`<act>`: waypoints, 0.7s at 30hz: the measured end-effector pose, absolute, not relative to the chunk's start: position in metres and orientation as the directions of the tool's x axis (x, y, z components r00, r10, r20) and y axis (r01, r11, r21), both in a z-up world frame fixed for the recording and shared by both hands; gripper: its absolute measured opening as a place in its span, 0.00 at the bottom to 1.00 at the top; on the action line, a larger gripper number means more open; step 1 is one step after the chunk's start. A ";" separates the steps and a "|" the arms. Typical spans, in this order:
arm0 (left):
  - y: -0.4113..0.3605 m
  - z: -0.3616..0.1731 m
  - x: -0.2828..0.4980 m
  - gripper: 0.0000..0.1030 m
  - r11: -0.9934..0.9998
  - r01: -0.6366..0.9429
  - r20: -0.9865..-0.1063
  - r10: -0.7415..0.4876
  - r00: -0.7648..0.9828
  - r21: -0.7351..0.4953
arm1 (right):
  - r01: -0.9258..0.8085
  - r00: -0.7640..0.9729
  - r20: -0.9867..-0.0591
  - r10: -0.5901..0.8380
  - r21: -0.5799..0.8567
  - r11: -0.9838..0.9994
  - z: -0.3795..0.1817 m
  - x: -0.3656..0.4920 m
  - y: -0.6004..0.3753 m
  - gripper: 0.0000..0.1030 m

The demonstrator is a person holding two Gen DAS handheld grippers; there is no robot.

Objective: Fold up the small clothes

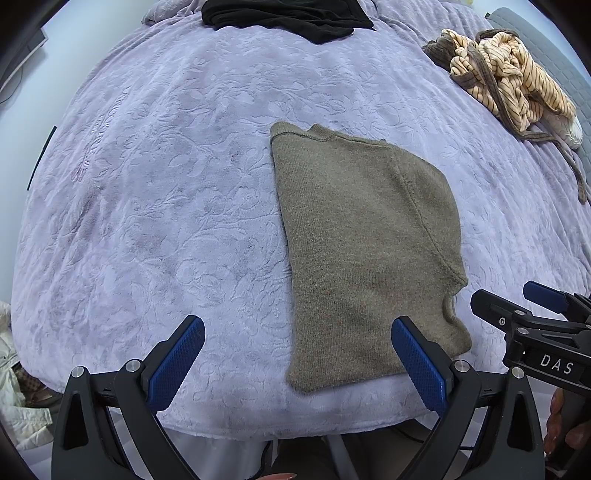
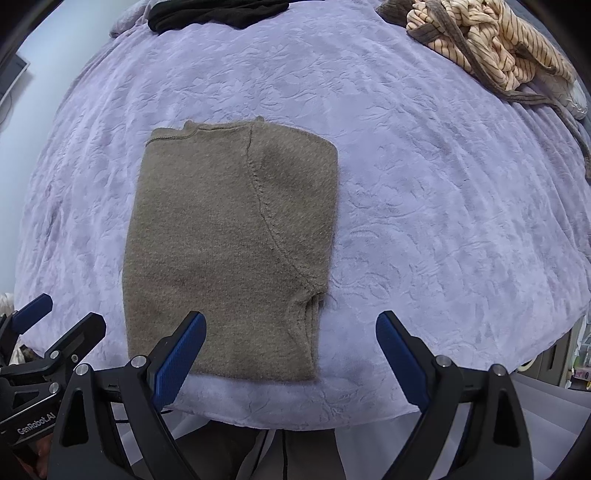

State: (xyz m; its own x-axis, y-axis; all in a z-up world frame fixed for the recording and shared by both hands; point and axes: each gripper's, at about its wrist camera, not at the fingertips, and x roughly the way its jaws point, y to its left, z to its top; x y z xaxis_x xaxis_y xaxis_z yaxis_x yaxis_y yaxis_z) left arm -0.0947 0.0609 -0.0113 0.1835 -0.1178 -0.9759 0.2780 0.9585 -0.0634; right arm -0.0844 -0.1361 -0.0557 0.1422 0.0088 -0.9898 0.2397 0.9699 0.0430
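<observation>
Olive knit sweater (image 1: 365,251) is lying flat on the lavender bedspread (image 1: 166,192), folded lengthwise into a tall narrow shape, neckline at the far end, hem at the near edge of the bed. Sleeve seam is curving down its right side.

My left gripper (image 1: 297,360) is hovering at the near bed edge with fingers (image 1: 177,363) spread wide apart, holding nothing. Left finger is sitting over bare bedspread, well left of the sweater. Right finger is overlapping the sweater's near right corner in the left wrist view; contact I cannot tell.

My right gripper (image 2: 290,352) is also hovering at the near edge, fingers (image 2: 400,356) wide apart, empty. In the right wrist view the left finger is overlapping the sweater's hem area, and the right finger is over bare bedspread, well to the right of the cloth. The sweater's near right corner is lying between these two fingers.

Both grippers are sitting side by side, each one showing at the edge of the other's view.

Striped cream garment (image 1: 513,81) is bunched at far right, well apart from the sweater. Black garment (image 1: 288,16) is lying at the far end of the bed.
</observation>
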 end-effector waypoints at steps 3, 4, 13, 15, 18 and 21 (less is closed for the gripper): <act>0.061 -0.011 -0.095 0.98 0.959 0.277 -0.976 -0.117 0.183 -0.063 | 0.238 0.138 -0.990 0.006 0.039 0.970 -0.056 -0.084 -0.136 0.92; 0.061 -0.012 -0.095 0.98 0.959 0.277 -0.976 -0.116 0.182 -0.062 | 0.237 0.136 -0.991 0.004 0.037 0.971 -0.057 -0.084 -0.136 0.92; 0.063 -0.015 -0.096 0.98 0.959 0.278 -0.978 -0.110 0.176 -0.058 | 0.236 0.126 -0.992 -0.001 0.029 0.971 -0.059 -0.084 -0.135 0.92; 0.062 -0.014 -0.096 0.98 0.959 0.277 -0.978 -0.111 0.176 -0.059 | 0.238 0.126 -0.992 -0.002 0.028 0.971 -0.059 -0.084 -0.136 0.92; 0.062 -0.014 -0.096 0.98 0.959 0.278 -0.978 -0.110 0.176 -0.058 | 0.241 0.125 -0.992 -0.002 0.029 0.970 -0.059 -0.084 -0.137 0.92; 0.062 -0.014 -0.096 0.98 0.959 0.278 -0.978 -0.110 0.176 -0.058 | 0.241 0.124 -0.992 0.001 0.031 0.970 -0.060 -0.084 -0.138 0.92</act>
State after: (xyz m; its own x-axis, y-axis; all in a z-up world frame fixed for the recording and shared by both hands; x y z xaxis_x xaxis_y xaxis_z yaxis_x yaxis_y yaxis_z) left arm -0.0965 0.0617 -0.0143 0.1763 -0.1100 -0.9782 0.2783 0.9588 -0.0577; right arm -0.0843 -0.1375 -0.0595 0.1236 0.0013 -0.9923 0.2412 0.9700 0.0313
